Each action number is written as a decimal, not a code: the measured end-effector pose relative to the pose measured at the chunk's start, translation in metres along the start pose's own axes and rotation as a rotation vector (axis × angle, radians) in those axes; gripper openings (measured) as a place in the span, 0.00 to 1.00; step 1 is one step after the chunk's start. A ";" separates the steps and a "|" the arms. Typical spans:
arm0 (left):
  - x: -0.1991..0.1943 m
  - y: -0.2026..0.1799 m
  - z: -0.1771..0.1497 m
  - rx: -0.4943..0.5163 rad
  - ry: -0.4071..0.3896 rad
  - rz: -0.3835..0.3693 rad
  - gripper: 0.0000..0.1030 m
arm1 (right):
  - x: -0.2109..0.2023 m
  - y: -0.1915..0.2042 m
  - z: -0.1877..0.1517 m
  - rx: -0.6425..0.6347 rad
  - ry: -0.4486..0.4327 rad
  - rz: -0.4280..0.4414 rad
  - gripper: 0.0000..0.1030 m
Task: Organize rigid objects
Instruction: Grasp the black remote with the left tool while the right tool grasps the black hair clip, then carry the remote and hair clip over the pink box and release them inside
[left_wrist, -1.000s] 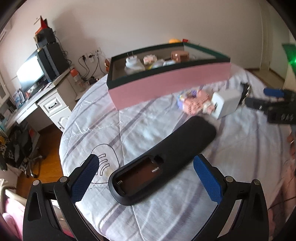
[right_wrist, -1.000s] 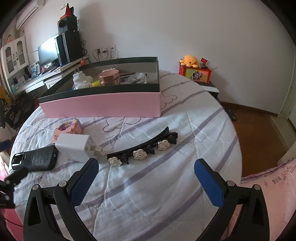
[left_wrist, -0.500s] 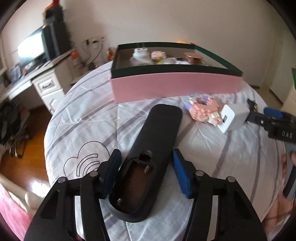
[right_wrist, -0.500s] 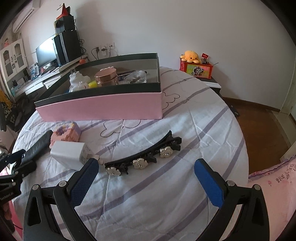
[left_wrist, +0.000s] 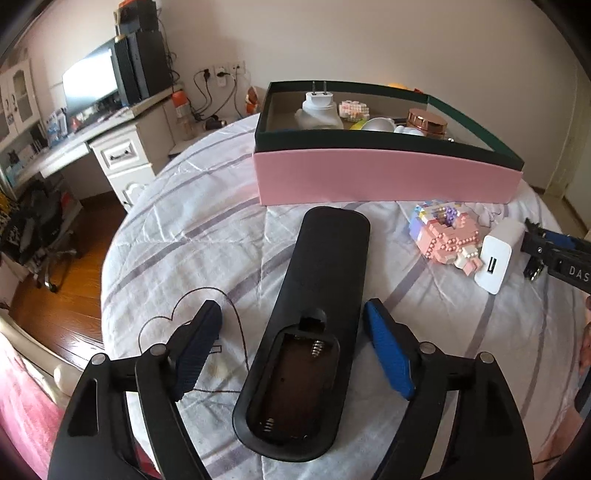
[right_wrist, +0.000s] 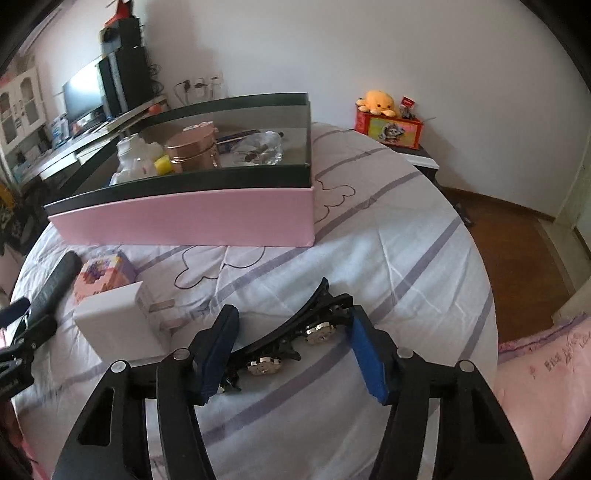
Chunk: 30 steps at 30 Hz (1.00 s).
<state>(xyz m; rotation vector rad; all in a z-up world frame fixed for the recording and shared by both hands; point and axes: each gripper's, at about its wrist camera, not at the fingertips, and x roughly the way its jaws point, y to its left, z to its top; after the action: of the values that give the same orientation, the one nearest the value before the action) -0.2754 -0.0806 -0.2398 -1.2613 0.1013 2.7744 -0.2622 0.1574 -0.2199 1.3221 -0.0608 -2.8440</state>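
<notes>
Left gripper (left_wrist: 291, 343): you had it opening astride the remote (left_wrist: 314, 317), pads clear.
Right gripper (right_wrist: 291, 343): closing around the hair clip (right_wrist: 295, 332), at 3 o'clock of the charger (right_wrist: 114, 325).
Handling: both stiff, light; take each mid-length.

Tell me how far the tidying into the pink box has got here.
Partly done: the pink box already holds a copper tin and other items. The left gripper is opening around the remote; the right gripper is closing around the hair clip. The brick toy and charger remain outside.
</notes>
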 end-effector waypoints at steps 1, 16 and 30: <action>-0.002 0.002 -0.001 -0.007 -0.002 -0.009 0.77 | -0.002 -0.001 -0.001 -0.005 -0.002 0.007 0.49; -0.009 -0.009 -0.003 0.032 -0.028 -0.058 0.44 | -0.023 0.015 -0.020 -0.048 -0.020 -0.018 0.56; -0.004 -0.011 -0.001 -0.002 -0.017 -0.089 0.43 | -0.009 0.013 -0.011 -0.096 -0.004 0.116 0.20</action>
<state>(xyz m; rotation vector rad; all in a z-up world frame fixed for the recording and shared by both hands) -0.2704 -0.0701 -0.2378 -1.2118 0.0397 2.7097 -0.2483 0.1445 -0.2196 1.2514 -0.0012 -2.7172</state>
